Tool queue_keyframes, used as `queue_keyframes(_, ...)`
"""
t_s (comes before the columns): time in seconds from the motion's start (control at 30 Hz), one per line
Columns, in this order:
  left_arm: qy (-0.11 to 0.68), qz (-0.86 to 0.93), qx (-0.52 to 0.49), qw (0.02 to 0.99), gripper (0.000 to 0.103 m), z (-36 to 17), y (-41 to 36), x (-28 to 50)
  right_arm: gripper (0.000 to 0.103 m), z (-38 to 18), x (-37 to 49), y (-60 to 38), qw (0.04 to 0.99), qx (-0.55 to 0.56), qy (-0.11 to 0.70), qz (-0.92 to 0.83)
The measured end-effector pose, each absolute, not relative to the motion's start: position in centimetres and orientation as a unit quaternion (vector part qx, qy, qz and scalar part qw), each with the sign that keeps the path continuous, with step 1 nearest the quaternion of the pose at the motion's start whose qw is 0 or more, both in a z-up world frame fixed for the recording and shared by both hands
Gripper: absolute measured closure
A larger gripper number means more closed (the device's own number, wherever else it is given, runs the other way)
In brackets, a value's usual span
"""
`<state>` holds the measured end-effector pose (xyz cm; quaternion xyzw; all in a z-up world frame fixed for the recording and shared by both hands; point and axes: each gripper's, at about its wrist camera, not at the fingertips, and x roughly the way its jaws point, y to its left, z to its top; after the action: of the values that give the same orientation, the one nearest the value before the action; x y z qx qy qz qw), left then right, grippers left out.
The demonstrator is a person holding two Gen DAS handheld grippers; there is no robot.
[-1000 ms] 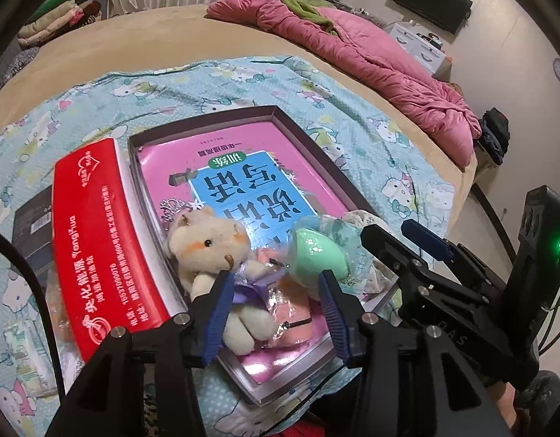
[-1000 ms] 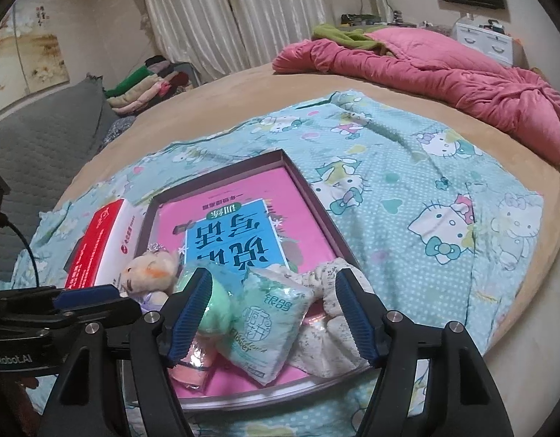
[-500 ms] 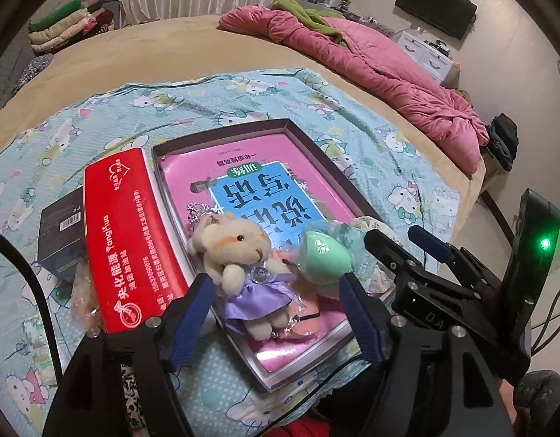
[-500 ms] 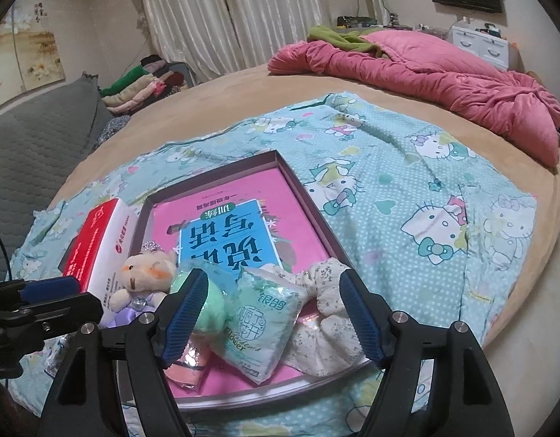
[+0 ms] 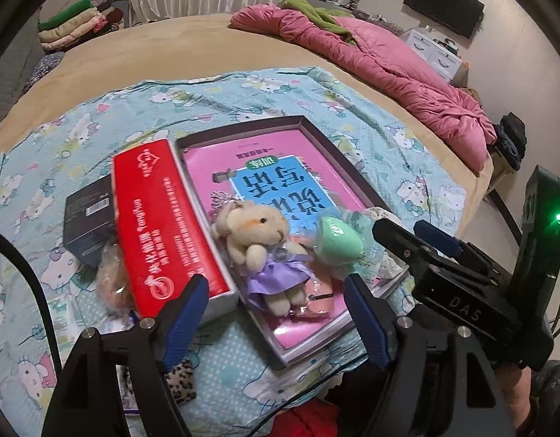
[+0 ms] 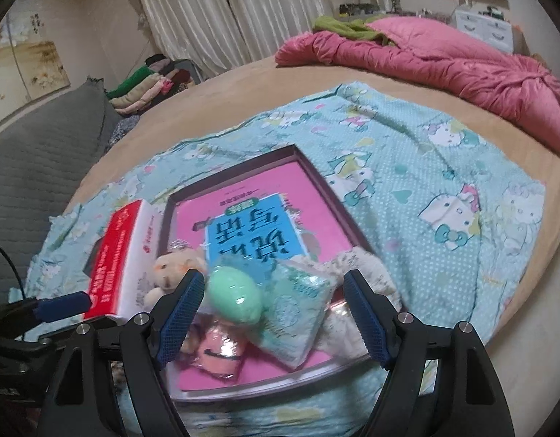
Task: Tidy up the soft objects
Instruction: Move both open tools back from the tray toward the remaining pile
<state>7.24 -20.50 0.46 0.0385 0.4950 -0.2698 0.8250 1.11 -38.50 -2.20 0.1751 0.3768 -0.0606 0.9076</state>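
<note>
Looking at the big stuff first: a blue cartoon-cat sheet (image 5: 316, 94) is spread on the bed, and on it sits a shallow box tray (image 5: 327, 138) with a pink book cover as its floor. The soft things are mostly in already, bunched at the near end: plush bear in a purple dress (image 5: 260, 240), a tissue pack (image 6: 298, 313), a lacy white cloth (image 6: 367, 266), a mint-green egg-shaped sponge (image 6: 236, 298) and a small pink pouch (image 6: 221, 353). So I'd say it's nearly done.

Left gripper (image 5: 276, 313) has just been opening and sits spread wide, nothing between the fingers, bear lying free beyond it. Right gripper (image 6: 271, 313) is spread too, framing the sponge and tissue pack without pinching either.

Only the left view shows what's outside the tray: a leopard-print piece (image 5: 180, 378) and a clear crinkly packet (image 5: 112, 280) beside the red carton (image 5: 163, 225). Probably still to go in.
</note>
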Motion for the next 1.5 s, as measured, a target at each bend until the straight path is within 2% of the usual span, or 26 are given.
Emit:
queue_keyframes(1.03, 0.473, -0.215, -0.009, 0.854, 0.027, 3.1, -11.0, 7.3, 0.023, 2.3, 0.3, -30.6, 0.917, 0.128, 0.377, 0.011)
queue_keyframes(1.5, 0.456, -0.165, -0.059, 0.873, 0.027, 4.6, -3.9, 8.4, 0.023, 3.9, -0.1, -27.5, 0.923, 0.106, 0.368, 0.034)
